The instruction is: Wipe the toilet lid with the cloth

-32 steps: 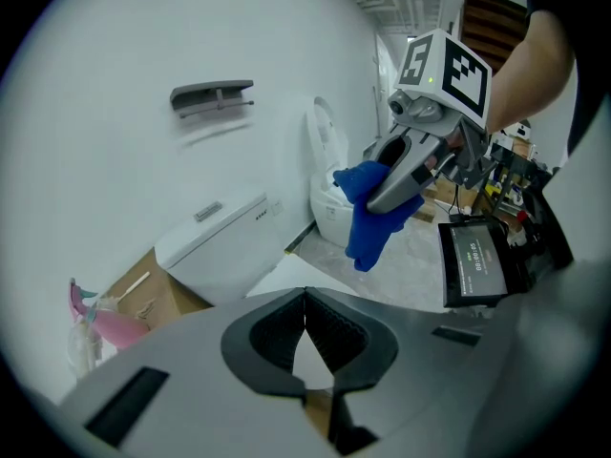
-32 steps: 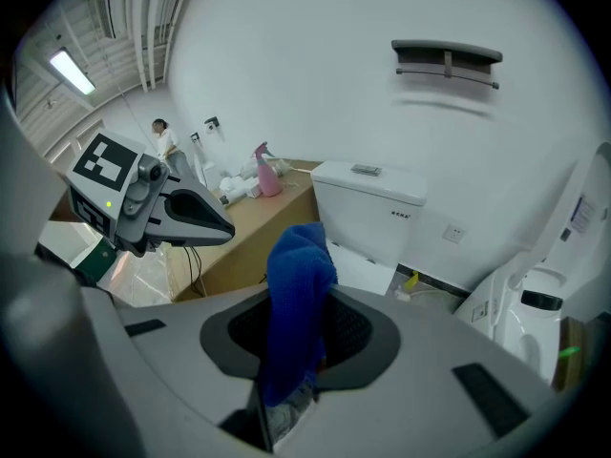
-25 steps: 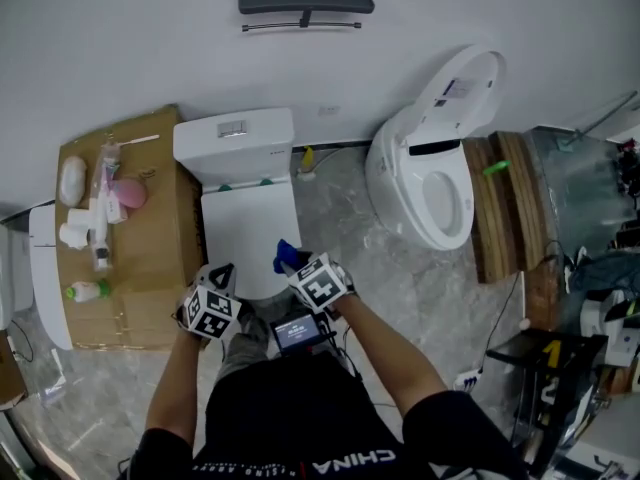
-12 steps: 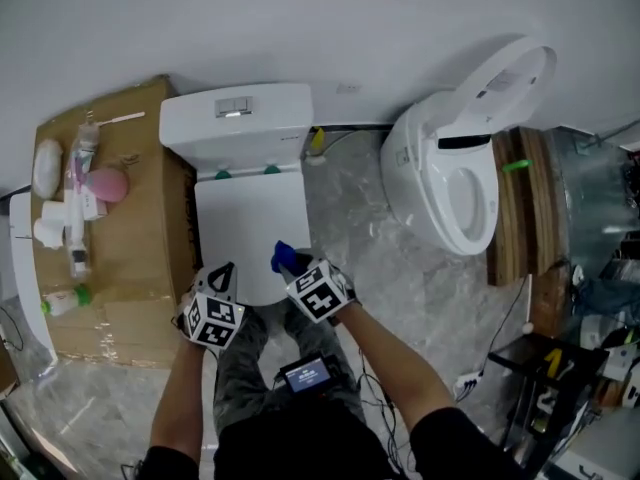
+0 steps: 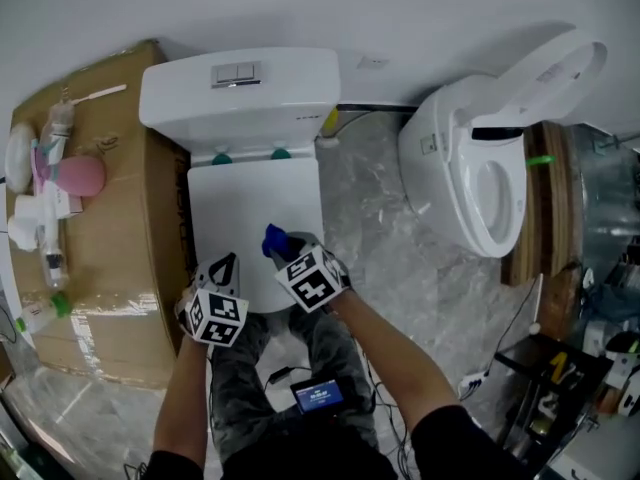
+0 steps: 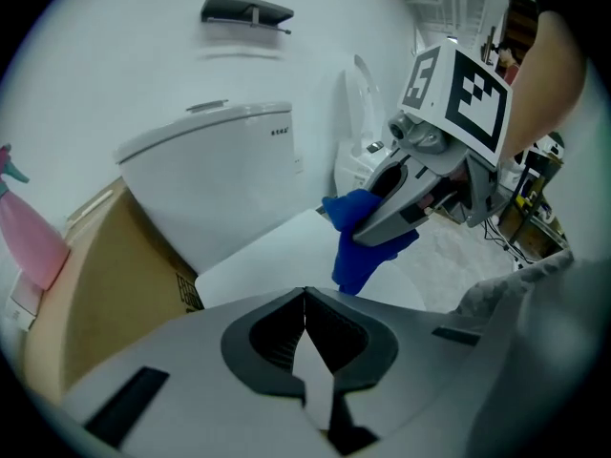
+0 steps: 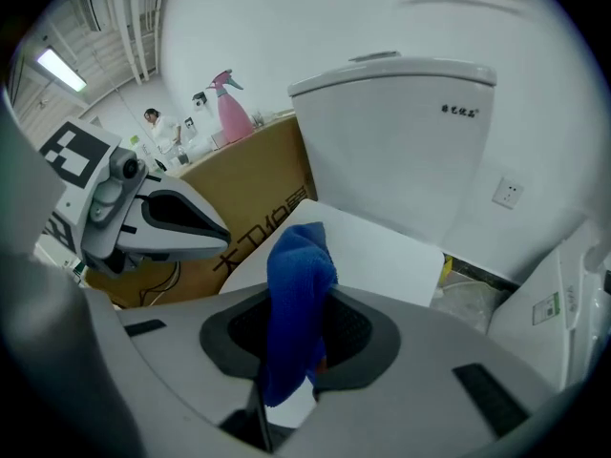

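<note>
The white toilet's closed lid [image 5: 255, 208] lies below its tank [image 5: 238, 93]. My right gripper [image 5: 283, 251] is shut on a blue cloth [image 5: 273, 240], which hangs from its jaws over the lid's near right part; the cloth [image 7: 298, 303] fills the jaws in the right gripper view and shows as a bunch [image 6: 358, 241] in the left gripper view. My left gripper [image 5: 222, 266] hovers over the lid's near left edge, shut with nothing between its jaws [image 6: 305, 322].
A cardboard box [image 5: 105, 228] stands left of the toilet with a pink spray bottle [image 5: 75, 176] and several white items on top. A second toilet [image 5: 490, 173] with raised lid stands to the right on the marble floor [image 5: 375, 218].
Both grippers have come down toward the toilet lid, the right one still holding the blue cloth. The toilet now looks larger and nearer in the head view.
</note>
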### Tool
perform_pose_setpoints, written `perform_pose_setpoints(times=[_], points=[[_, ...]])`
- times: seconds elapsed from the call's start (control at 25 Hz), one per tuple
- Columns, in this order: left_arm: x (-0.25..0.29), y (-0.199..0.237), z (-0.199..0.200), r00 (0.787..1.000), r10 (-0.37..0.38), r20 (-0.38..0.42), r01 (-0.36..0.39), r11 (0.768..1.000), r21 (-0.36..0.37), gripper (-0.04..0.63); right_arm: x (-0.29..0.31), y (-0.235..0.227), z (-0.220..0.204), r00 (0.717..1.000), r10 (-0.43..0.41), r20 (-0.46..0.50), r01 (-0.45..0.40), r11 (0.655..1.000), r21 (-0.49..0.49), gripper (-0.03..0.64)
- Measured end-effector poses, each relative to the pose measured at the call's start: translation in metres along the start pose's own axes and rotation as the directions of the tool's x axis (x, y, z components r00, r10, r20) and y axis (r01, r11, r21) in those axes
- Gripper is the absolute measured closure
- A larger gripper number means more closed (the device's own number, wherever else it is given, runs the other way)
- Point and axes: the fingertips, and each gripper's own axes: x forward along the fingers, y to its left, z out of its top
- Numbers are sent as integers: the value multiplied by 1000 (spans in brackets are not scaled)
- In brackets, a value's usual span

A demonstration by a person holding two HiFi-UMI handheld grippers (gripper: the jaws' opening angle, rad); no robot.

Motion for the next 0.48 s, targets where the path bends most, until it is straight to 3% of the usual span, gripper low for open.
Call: perform_pose_setpoints(times=[0.24, 0.48], points=[[30, 23, -12, 999, 48, 13, -47, 998, -36, 583, 66, -5, 33, 999, 28, 39, -28, 1000, -4, 522], [47, 52, -27, 993, 119, 9, -117, 984, -137, 583, 129, -2, 70, 998, 49, 40, -46, 997, -64, 522]])
